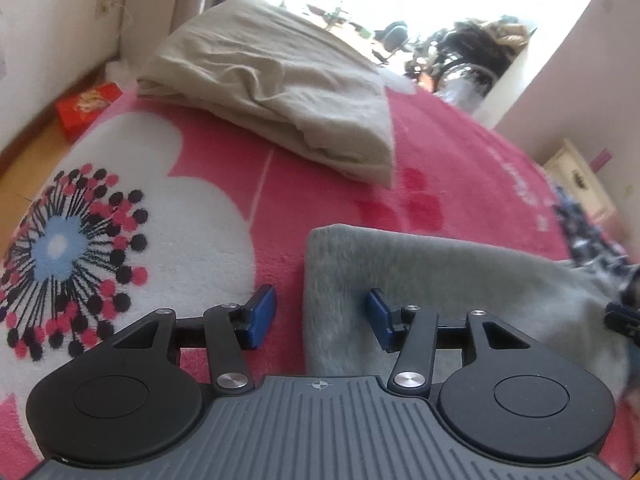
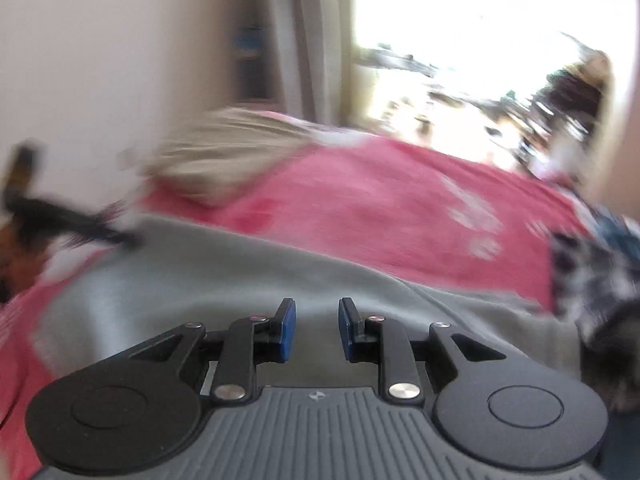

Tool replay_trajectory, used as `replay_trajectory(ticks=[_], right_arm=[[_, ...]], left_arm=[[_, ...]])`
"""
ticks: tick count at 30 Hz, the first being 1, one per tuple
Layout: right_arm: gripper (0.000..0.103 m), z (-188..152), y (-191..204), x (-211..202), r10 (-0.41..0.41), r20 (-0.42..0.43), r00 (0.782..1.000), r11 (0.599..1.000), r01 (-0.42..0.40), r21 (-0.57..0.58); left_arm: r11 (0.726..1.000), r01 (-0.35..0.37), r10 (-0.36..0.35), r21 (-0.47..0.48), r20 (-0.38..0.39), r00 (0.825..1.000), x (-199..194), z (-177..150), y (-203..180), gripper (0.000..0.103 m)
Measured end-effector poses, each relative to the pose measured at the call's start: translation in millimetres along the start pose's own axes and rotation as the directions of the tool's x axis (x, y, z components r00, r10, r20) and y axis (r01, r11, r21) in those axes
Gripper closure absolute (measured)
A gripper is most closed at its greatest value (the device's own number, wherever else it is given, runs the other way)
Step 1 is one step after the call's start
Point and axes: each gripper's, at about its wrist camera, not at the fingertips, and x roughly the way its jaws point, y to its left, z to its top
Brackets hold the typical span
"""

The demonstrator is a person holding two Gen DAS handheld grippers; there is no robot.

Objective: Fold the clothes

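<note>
A grey fleece garment (image 1: 440, 280) lies flat on a pink flowered blanket (image 1: 460, 152). My left gripper (image 1: 320, 300) hovers open at the garment's left edge. One blue pad is over the blanket, the other over the grey cloth, and neither presses on it. The right wrist view is blurred. There my right gripper (image 2: 317, 312) stands open with a narrow gap above the grey garment (image 2: 240, 272), nothing between its pads. A black blur at the far left of that view is the left gripper (image 2: 60, 216).
A folded beige cloth (image 1: 280, 80) sits farther back on the blanket. A dark-and-white patterned cloth (image 1: 584, 232) lies at the right edge. A red box (image 1: 86, 108) rests on the wooden floor at left. A pale cabinet (image 1: 580, 176) stands at right.
</note>
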Motion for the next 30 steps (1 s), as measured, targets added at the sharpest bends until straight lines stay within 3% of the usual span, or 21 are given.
replay_trajectory(ticks=[2, 5, 6, 8, 12, 15, 17, 19, 23, 27, 30], right_arm=[[0.075, -19.2, -11.7, 33.9, 0.006, -0.148, 0.989, 0.997, 0.004, 0.072], [0.075, -40.0, 6.1, 36.4, -0.047, -0.116, 0.992, 0.998, 0.043, -0.040], [0.076, -33.3, 6.6, 32.5, -0.041, -0.125, 0.991, 0.998, 0.034, -0.053], [0.079, -18.0, -3.4, 16.2, -0.026, -0.071, 0.997, 0.999, 0.024, -0.027], [0.077, 4.0, -43.6, 1.6, -0.122, 0.031, 0.992, 0.992, 0.120, 0.038], [0.076, -1.1, -76.4, 26.7, -0.134, -0.032, 0.990, 0.983, 0.137, 0.122], [0.079, -18.5, -83.1, 61.7, -0.141, -0.098, 0.985, 0.982, 0.152, 0.111], [0.078, -24.4, -77.5, 68.2, -0.171, -0.041, 0.984, 0.981, 0.174, 0.083], [0.078, -9.0, -79.4, 43.3, -0.163, -0.040, 0.986, 0.981, 0.166, 0.102], [0.078, -6.0, -87.5, -6.2, -0.214, -0.010, 0.977, 0.963, 0.213, 0.167], [0.079, -17.7, -100.3, -11.5, -0.262, -0.065, 0.963, 0.945, 0.269, 0.187]], left_arm=[[1.000, -0.024, 0.024, 0.010, 0.018, 1.000, 2.5, -1.6, -3.5, 0.051], [0.999, -0.041, 0.040, 0.021, 0.037, 0.999, 3.1, -2.9, -4.3, 0.050], [0.999, -0.042, 0.041, 0.024, 0.041, 0.998, 2.9, -3.0, -3.9, 0.050], [0.999, -0.046, 0.045, 0.024, 0.049, 0.998, 2.3, -3.2, -3.2, 0.050], [0.998, -0.057, 0.056, 0.013, 0.068, 0.996, 2.0, -5.1, -3.0, 0.050], [0.997, -0.069, 0.066, 0.036, 0.077, 0.995, 2.9, -6.8, -5.7, 0.050], [0.996, -0.074, 0.070, 0.054, 0.081, 0.994, 3.7, -7.5, -6.9, 0.050], [0.995, -0.075, 0.070, 0.059, 0.082, 0.994, 3.9, -7.8, -6.8, 0.050], [0.996, -0.071, 0.066, 0.056, 0.084, 0.994, 3.6, -8.0, -5.8, 0.050], [0.996, -0.066, 0.060, 0.059, 0.091, 0.994, 3.7, -9.7, -4.9, 0.050], [0.996, -0.064, 0.058, 0.056, 0.097, 0.994, 3.5, -10.8, -4.3, 0.050]])
